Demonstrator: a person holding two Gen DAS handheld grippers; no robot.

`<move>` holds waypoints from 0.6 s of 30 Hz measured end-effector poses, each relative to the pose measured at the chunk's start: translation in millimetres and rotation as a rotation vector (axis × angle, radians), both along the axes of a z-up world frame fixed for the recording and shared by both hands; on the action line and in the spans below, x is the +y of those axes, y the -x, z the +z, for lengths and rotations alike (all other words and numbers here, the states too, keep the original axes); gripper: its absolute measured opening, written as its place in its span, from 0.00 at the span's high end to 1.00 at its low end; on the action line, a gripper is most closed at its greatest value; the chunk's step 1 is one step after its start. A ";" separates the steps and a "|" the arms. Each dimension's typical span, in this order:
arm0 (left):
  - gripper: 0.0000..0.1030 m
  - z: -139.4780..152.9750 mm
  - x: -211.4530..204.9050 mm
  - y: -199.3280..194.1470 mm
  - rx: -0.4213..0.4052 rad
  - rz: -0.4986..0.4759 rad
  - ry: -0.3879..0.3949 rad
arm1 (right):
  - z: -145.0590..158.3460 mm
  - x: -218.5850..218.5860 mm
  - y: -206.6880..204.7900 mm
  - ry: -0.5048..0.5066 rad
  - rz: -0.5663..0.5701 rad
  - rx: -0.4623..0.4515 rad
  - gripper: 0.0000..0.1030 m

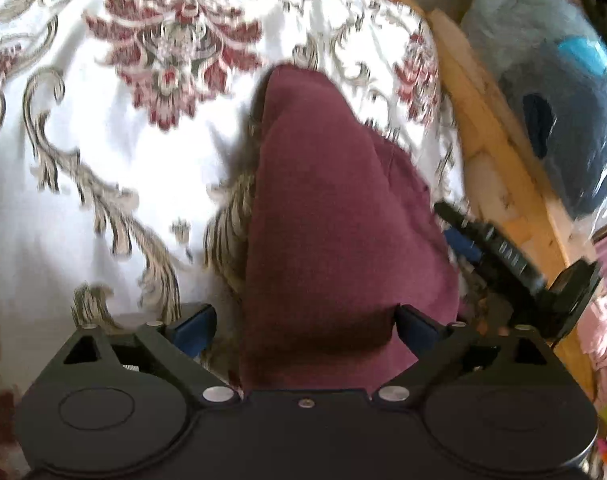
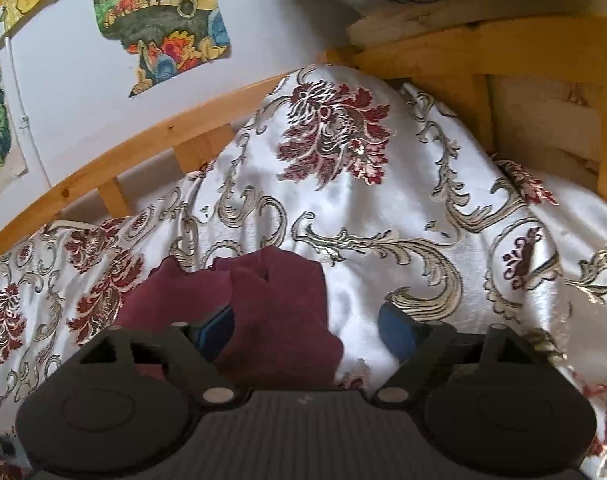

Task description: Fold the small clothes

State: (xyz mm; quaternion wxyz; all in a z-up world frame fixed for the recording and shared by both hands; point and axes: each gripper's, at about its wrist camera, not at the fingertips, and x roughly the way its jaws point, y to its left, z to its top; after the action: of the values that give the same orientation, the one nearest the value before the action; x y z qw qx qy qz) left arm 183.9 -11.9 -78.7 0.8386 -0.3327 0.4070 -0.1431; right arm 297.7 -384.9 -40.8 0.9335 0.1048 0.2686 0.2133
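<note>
Garment: a maroon cloth (image 1: 335, 216) lies on the bed, running forward from between the left gripper's fingers to a narrow rounded end ahead of them; in the right wrist view the same maroon cloth (image 2: 275, 320) sits bunched between the right gripper's fingers, nearer the left one.
Left gripper (image 1: 307, 324): its fingers (image 1: 195, 328) stand spread wide on either side of the cloth, the blue pads apart with fabric filling the gap; the fingers are released, not pinching.
Right gripper (image 2: 307, 328): its fingers (image 2: 397, 332) are spread apart too; the left pad is touching or tucked into the cloth's folds, the right pad rests clear over bare bedspread. Released, nothing clamped.
Right gripper seen from the left wrist (image 1: 515, 256): to the right of the left fingers, at the cloth's right edge, just beside the bed frame.
Bedspread (image 2: 383, 208): white satin with dark red flowers and gold scrolls, under the cloth, ahead of and to both sides of the fingers.
Bed frame (image 2: 151, 136): light wood rail beyond the bedspread, ahead of the right fingers.
Wall pictures (image 2: 163, 12): colourful drawings above the rail.
Plastic-wrapped bundle (image 1: 551, 88): blue-grey, far right of the left fingers, beyond the frame.
Sharpness: the left wrist view is motion-blurred.
</note>
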 end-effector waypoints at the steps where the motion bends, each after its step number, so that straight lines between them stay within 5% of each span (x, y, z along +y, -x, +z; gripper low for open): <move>1: 0.05 1.4 3.0 -2.0 -0.012 0.003 0.007 | -1.1 0.6 -2.2 -0.001 0.005 0.002 0.18; 8: 0.06 5.6 0.9 -19.9 -0.014 -0.025 -0.004 | -8.2 7.2 -17.2 -0.003 0.046 -0.015 0.29; 18: 0.08 -4.9 -1.5 -19.3 -0.001 -0.039 -0.010 | -13.3 16.4 -16.4 0.046 0.093 -0.014 0.57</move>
State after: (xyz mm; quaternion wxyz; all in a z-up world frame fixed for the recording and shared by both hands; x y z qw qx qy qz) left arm 203.2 -13.4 -83.6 0.8374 -0.3206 0.4136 -0.1576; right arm 314.2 -368.5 -54.1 0.9267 0.0690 0.2713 0.2508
